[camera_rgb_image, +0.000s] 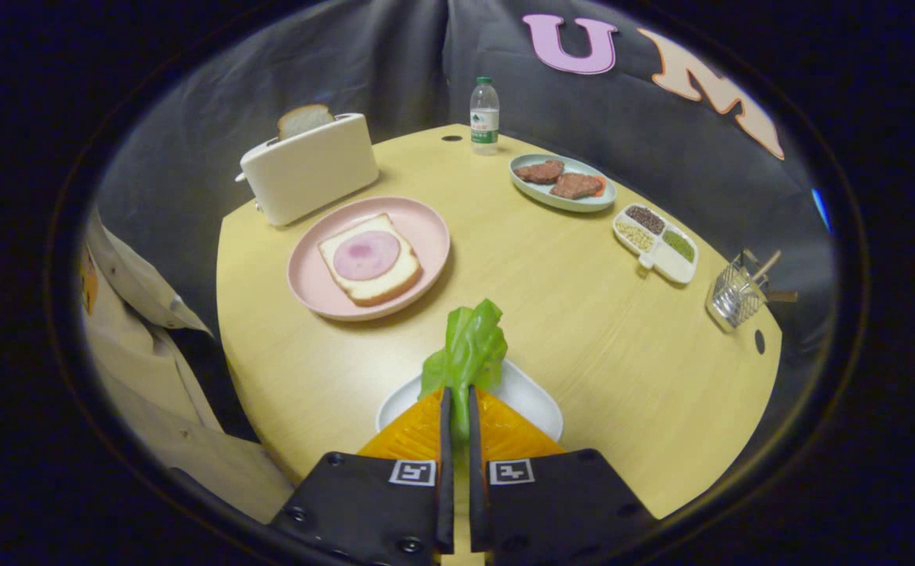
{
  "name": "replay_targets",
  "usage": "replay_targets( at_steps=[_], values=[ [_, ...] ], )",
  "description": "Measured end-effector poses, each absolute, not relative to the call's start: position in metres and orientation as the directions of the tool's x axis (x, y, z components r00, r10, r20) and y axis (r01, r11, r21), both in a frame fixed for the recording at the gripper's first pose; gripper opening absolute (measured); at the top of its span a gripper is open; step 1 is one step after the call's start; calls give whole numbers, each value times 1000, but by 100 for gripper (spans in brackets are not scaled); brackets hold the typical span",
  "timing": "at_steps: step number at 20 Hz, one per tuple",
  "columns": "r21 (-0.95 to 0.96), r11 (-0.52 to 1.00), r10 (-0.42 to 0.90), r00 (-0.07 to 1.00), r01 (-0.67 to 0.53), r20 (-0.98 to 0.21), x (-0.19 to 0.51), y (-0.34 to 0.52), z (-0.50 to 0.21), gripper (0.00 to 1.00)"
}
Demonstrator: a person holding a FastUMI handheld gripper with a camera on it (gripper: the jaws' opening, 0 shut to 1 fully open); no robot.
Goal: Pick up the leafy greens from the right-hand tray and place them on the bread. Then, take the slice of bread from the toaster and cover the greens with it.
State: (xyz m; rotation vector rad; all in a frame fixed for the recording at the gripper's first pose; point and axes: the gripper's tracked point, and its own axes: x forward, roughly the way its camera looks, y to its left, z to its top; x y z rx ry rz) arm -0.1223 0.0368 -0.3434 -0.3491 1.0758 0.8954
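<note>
- Currently the table [583,330] offers wide bare room between the white tray [536,401] and the pink plate [418,228]; its near edge lies close below the tray.
- Bread [371,263] with a ham round lies flat on that plate, beyond the fingers.
- Leafy greens [469,350]: light, limp, likely tear-prone; best held low at the stem.
- Hand-held gripper [457,417] clenched on their base, above the tray.

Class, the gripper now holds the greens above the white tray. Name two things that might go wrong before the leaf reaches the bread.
1. The gripper pinches only the lower end of the leafy greens; the loose upper leaf might slip free in transit.
2. The bread on the pink plate already carries a round meat slice; a floppy leaf may land partly off it.
</note>
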Motion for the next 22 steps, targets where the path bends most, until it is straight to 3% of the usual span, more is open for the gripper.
replay_targets(
  at_steps=[10, 22],
  values=[
    [164, 570, 512, 192, -805, -837, -112, 122, -307, 11],
    [237, 496, 569, 107, -835, -815, -125, 227, -318, 11]
  ],
)
